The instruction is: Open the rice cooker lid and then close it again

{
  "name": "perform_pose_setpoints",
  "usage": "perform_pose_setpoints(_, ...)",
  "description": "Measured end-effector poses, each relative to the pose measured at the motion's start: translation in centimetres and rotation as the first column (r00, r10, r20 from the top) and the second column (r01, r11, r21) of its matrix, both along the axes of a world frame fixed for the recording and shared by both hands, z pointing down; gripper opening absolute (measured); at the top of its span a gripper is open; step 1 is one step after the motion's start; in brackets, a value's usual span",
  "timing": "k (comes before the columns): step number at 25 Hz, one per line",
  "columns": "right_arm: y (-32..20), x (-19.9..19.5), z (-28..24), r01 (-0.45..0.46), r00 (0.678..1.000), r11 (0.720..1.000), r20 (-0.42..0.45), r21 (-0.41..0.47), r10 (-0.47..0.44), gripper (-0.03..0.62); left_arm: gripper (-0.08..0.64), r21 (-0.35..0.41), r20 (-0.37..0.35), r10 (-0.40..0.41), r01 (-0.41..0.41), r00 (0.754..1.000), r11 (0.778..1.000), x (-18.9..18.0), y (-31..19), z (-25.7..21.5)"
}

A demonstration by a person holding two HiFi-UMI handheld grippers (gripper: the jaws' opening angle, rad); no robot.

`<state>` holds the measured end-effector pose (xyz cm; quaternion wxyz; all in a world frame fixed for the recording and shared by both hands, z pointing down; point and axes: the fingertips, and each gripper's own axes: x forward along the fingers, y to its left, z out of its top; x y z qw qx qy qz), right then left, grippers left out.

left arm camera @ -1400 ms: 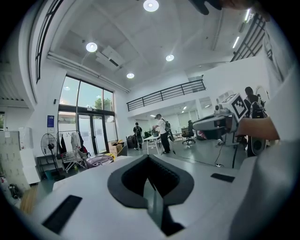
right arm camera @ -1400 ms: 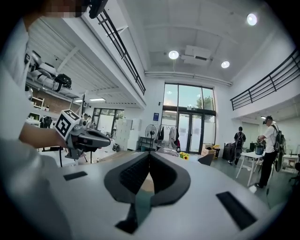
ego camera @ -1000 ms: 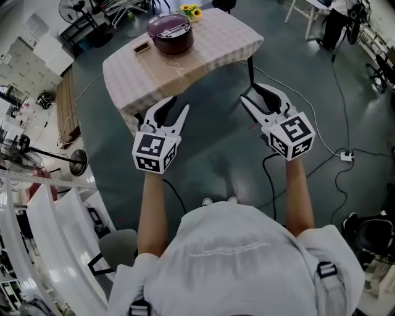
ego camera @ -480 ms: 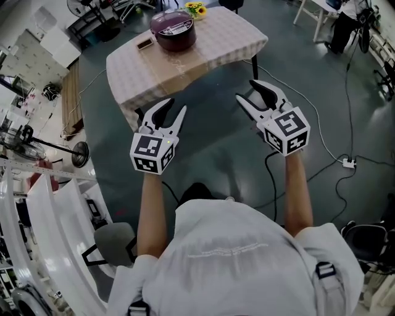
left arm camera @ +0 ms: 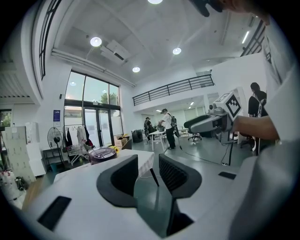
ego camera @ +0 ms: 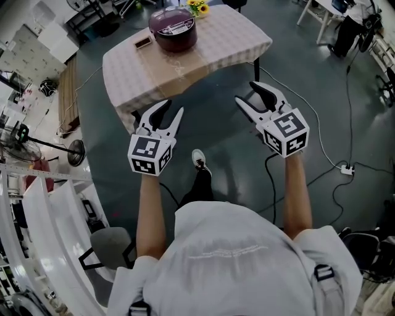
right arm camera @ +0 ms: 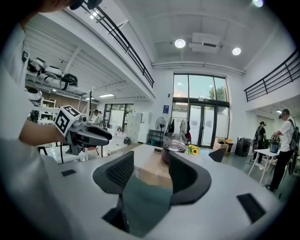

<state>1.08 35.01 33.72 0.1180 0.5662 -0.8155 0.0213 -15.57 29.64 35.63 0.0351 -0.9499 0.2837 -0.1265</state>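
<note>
Head view: floor between table, right gripper.

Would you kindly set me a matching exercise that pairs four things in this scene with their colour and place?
Column one:
1. rice cooker
2. flowers
3. power strip
4. tablecloth

Column two:
A. yellow, at the table's far edge
B. white, on the floor at the right of the head view
C. dark maroon, lid down, on the table
D. pale checked, draped over the table

Pairs: 1-C, 2-A, 3-B, 4-D
</note>
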Motion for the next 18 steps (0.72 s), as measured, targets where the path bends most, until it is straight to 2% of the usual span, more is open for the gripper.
perform_pose_setpoints(9,-12.5,3.1,-0.2,-0.046,0.999,0.999,-0.021,-0.017,0.046,0.229,0.153,0.009,0.004,-0.014,0.014,1.000,1.000,1.8,-13.5,0.7)
perform_pose_setpoints(18,-24.8,3.5,-1.3,-0.065,0.997,0.997,-0.034,-0.051,0.063,0.209,0.153,-0.009,-0.020,0.002,-0.003,1.000,1.000,2.9,-25.2,0.3)
